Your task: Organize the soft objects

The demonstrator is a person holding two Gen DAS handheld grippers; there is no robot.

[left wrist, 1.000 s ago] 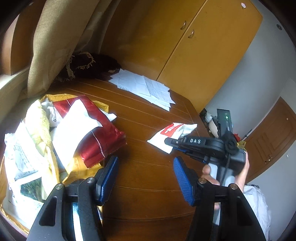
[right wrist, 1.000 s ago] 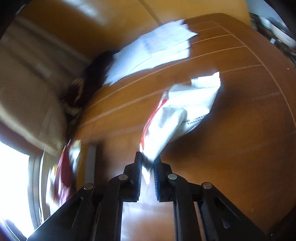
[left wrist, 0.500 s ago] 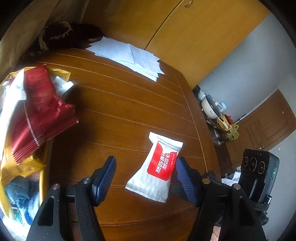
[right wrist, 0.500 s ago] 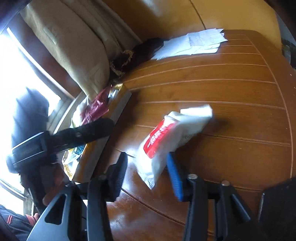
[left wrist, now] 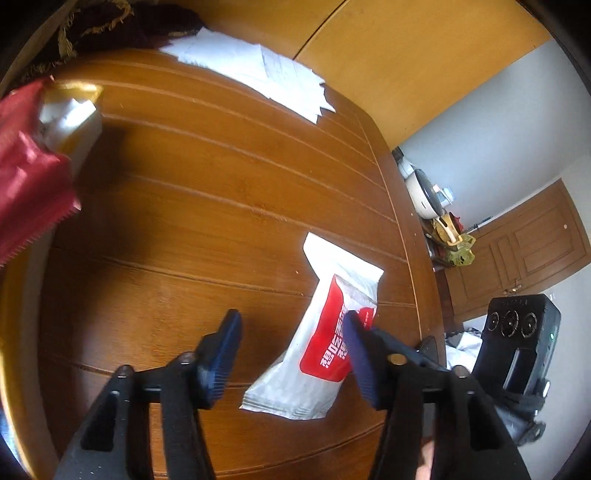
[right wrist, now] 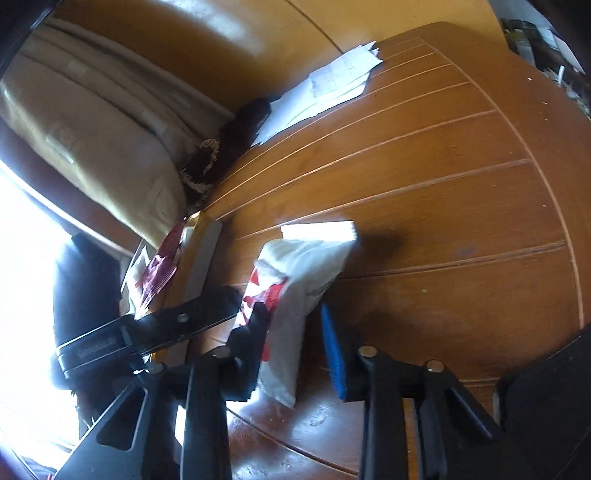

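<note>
While both pairs of jaws are narrowing, neither has yet pinched the white and red soft packet [left wrist: 325, 332] that lies flat on the brown wooden table [left wrist: 221, 206] near its curved front edge. Seen from the left wrist, the left gripper [left wrist: 290, 360] points steeply down with the packet's lower half between its blue pads, and a gap shows on the left side, so it grasps nothing. Seen from the right wrist, the right gripper [right wrist: 293, 350] also brackets the packet [right wrist: 295, 280] near its lower end; its jaws are closing, and a strip of packet and table shows beside the blue pad, so it looks unclenched as well. Both tools probably straddle the packet so that one can take it while the other lets go. Farther left, a gold-rimmed tray [left wrist: 79, 90] holds a shiny red pouch [left wrist: 26, 177] and white wrappers, likely the collecting place for soft items. Loose white papers [left wrist: 258, 70] lie at the far side of the table, beside a dark fringed cloth [left wrist: 122, 26]. Beyond stand orange cupboard doors [left wrist: 406, 55], and a beige curtain [right wrist: 92, 140] hangs by the bright window.
</note>
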